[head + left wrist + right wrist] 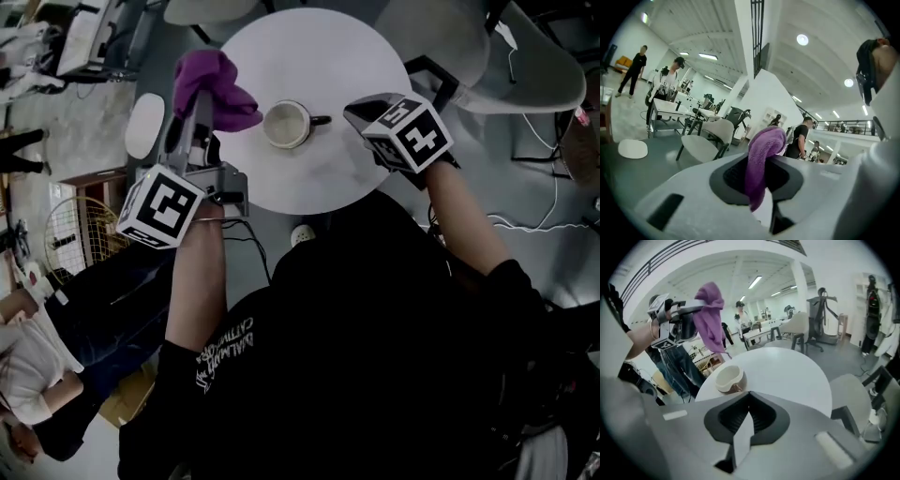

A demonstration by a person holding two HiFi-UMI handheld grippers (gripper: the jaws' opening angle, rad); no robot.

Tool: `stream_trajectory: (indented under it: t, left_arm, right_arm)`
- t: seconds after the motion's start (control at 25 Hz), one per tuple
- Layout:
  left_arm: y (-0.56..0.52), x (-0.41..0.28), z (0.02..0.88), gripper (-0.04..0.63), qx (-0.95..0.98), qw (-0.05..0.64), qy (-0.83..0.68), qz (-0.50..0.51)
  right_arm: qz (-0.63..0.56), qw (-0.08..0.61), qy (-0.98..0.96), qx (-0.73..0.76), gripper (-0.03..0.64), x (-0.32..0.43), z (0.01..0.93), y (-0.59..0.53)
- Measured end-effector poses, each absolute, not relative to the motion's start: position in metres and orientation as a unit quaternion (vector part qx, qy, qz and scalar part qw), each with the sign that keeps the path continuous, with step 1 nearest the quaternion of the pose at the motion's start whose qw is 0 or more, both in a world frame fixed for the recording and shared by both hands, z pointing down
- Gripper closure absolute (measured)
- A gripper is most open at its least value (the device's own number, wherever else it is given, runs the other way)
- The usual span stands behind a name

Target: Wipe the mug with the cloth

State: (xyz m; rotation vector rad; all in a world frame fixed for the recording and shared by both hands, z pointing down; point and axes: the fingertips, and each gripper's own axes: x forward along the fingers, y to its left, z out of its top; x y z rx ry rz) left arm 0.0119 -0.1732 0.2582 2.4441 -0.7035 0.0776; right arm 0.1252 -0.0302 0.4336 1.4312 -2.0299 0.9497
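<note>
My left gripper (200, 92) is pinching the purple cloth (225, 94) by one part, and the rest droops loose from the jaws as a soft wad that I can press on the mug (287, 124). I hold it off the white table (319, 47), with the mug beyond the cloth's hanging end and lower than it, which I judge is a ready place to bring the cloth down on the rim. My right gripper (749, 401) has its jaws pressed together with nothing between them. The mug stands just ahead of those tips and a little to their left, not touching them. I reckon this hand is parked there to steady the mug once the wiping begins. The mug sits upright, mouth up, its long axis vertical. Its handle (320, 120) sticks out level toward my right gripper's tips and away from the cloth, so the cloth's side of the wall is bare.
</note>
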Motion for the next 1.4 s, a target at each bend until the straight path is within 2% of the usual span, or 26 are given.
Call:
stream_trajectory:
  t: [0.24, 0.32, 0.44, 0.56, 0.8, 1.04, 1.4]
  left_arm:
    - [-0.145, -0.003, 0.212, 0.538, 0.935, 0.282, -0.214, -0.015]
    - [-0.127, -0.029, 0.192, 0.538, 0.941, 0.287, -0.173, -0.046]
    - [-0.087, -0.059, 0.162, 0.538, 0.954, 0.27, -0.115, -0.064]
    - [-0.055, -0.069, 0.126, 0.538, 0.964, 0.243, -0.068, -0.08]
    - [-0.017, -0.107, 0.081, 0.538, 0.971, 0.217, 0.01, -0.099]
    - [-0.011, -0.138, 0.085, 0.538, 0.97, 0.225, 0.031, -0.091]
    - [0.002, -0.15, 0.095, 0.537, 0.968, 0.228, 0.055, -0.086]
  right_arm:
    - [0.285, 0.16, -0.698, 0.637, 0.608, 0.161, 0.36, -0.01]
    - [0.266, 0.078, -0.694, 0.665, 0.607, 0.143, 0.311, -0.004]
    - [0.225, -0.098, -0.698, 0.673, 0.607, 0.115, 0.23, 0.016]
    - [0.169, -0.181, -0.701, 0.669, 0.607, 0.096, 0.164, 0.038]
    - [0.131, -0.229, -0.691, 0.673, 0.607, 0.029, 0.096, 0.072]
    - [0.108, -0.146, -0.67, 0.719, 0.607, -0.01, 0.101, 0.095]
    - [0.104, -0.106, -0.647, 0.748, 0.607, -0.028, 0.112, 0.113]
